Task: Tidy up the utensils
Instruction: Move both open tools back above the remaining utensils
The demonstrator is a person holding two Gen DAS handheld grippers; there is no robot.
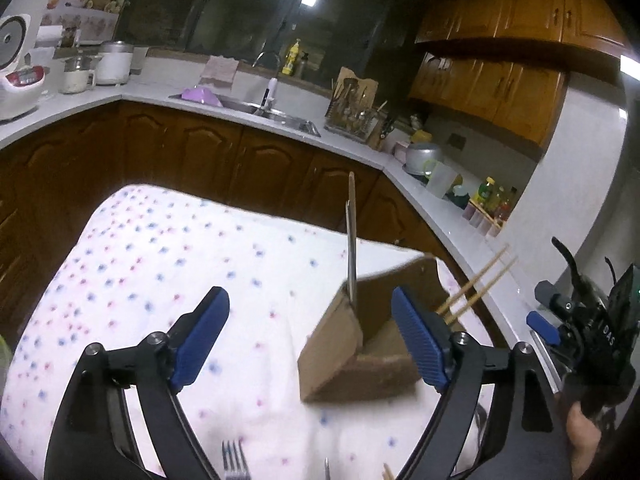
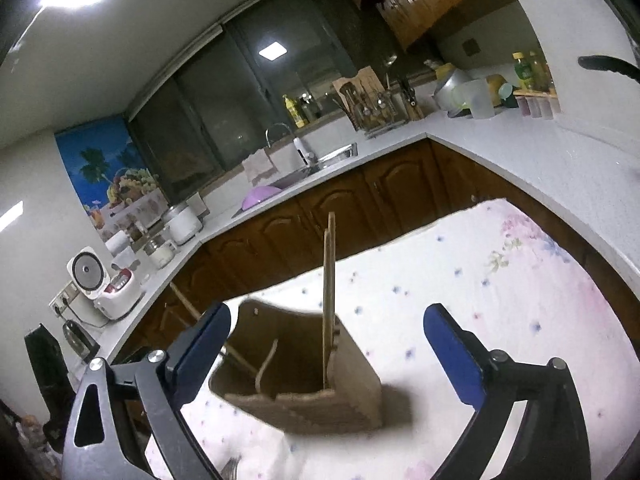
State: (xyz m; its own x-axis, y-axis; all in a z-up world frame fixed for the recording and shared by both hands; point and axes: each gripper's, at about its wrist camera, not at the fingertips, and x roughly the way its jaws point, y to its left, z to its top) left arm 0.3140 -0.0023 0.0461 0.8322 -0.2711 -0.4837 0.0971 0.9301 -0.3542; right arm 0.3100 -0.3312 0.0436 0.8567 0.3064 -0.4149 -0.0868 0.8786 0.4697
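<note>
Left wrist view: my left gripper (image 1: 310, 334) is spread wide with nothing between the blue pads; it hangs over the flowered cloth (image 1: 160, 280).
Box position: the cardboard box (image 1: 352, 356) sits right of centre in this frame, partly behind my right-hand pad.
Upright sticks: a flat wooden pair (image 1: 351, 240) stands nearly vertical at the box's near corner.
Chopsticks: two chopsticks (image 1: 476, 286) lean out of the box toward the right of the frame.
Loose utensils: a fork (image 1: 236, 460) lies at the bottom edge, with a metal tip and a wooden tip beside it, both too cropped for me to name.
Right gripper seen from here: the right gripper (image 1: 544, 326) is at the far right of the frame; I can't judge its opening from this angle.
Risk here: the box looks light, so I judge a pad brushing it could tip it and spill the leaning chopsticks.

Right wrist view: the gripper (image 2: 326, 344) is wide open and empty, with the box (image 2: 304, 384) low and centre, between the pads.
Contents: sticks (image 2: 329, 280) stand tall; something thin and curved (image 2: 266, 364) inside is too blurred for me to identify.
Risk here: my left pad sits just beside the box rim; I think moving forward could knock the rim, and the soft cloth could let the box slide.
</note>
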